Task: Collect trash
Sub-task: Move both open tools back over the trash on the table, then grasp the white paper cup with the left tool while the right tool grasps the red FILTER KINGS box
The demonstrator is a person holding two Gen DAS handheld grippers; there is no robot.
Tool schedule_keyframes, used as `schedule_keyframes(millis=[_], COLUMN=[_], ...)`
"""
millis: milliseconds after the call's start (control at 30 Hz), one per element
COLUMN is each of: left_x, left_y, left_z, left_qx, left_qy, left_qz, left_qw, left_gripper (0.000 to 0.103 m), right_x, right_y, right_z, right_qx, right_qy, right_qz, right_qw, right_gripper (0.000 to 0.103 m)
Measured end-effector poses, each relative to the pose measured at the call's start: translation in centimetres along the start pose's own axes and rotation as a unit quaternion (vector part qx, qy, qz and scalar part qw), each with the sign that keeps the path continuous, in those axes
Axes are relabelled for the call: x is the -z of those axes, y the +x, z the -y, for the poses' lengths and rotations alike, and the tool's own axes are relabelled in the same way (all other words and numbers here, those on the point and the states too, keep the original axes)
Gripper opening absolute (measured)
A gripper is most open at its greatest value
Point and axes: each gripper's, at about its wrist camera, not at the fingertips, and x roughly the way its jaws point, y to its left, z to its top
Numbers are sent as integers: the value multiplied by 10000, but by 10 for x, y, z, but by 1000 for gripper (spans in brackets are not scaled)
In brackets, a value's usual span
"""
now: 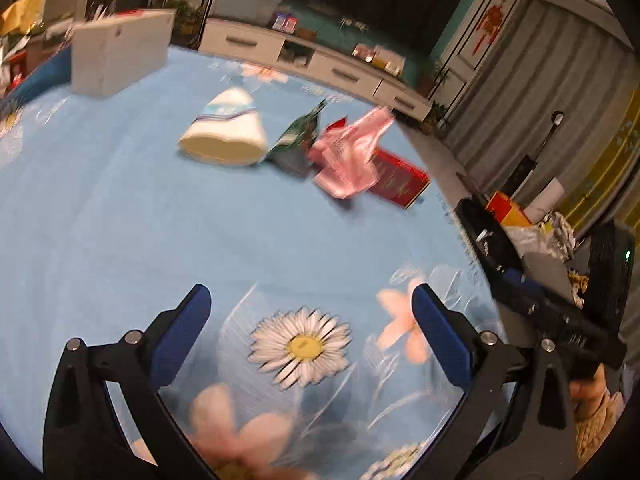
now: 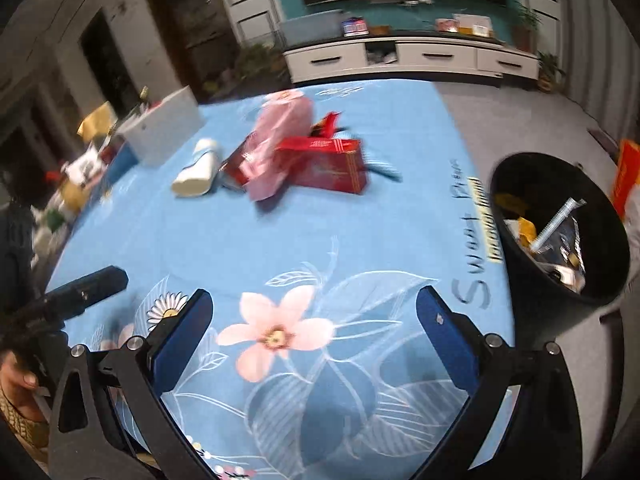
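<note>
Both the left gripper [image 1: 308,308] and right gripper [image 2: 314,310] gape empty above the cloth [image 1: 200,220]. Wrappers [image 2: 276,148] lie well apart from the bin [image 2: 560,280].

Blue floral tablecloth [image 2: 248,240], red box [image 2: 332,164], pink bag [image 2: 276,136], white pack [image 2: 198,170], white box [image 2: 160,132]

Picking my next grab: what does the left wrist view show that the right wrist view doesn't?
Left wrist only: a green wrapper lying between the white pack and the pink bag.

Right wrist only: the printed lettering on the cloth, and deep inside the black bin, already holding trash.

Both: white pack, pink bag, red box, white carton on the blue cloth. Both grippers open, empty.
</note>
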Motion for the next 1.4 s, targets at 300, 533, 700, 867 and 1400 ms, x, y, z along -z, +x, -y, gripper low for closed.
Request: schedule_keyframes(millis=[300, 533, 700, 867, 1400], left_x=[-11, -31, -48, -71, -131], left_y=[-12, 9, 24, 41, 111], left_z=[-34, -41, -47, -50, -42], left_qx=[-428, -523, -580, -889, -1395], left_qy=[-236, -270, -380, -302, 204], left_qz=[292, 263, 277, 322, 178], left_qw=[9984, 9979, 9972, 9951, 9898], left_gripper=[100, 100, 100, 100, 100], right_x=[-17, -33, -50, -76, -103], right_y=[19, 28, 41, 60, 134], right_z=[-7, 0, 7, 17, 10], right_qx=[26, 260, 534, 561, 345], right_qy=[88, -20, -473, -931, -2250], right_qz=[-67, 93, 281, 441, -84], right_qw=[9999, 9996, 9971, 9931, 9737], right_gripper=[100, 100, 100, 100, 68])
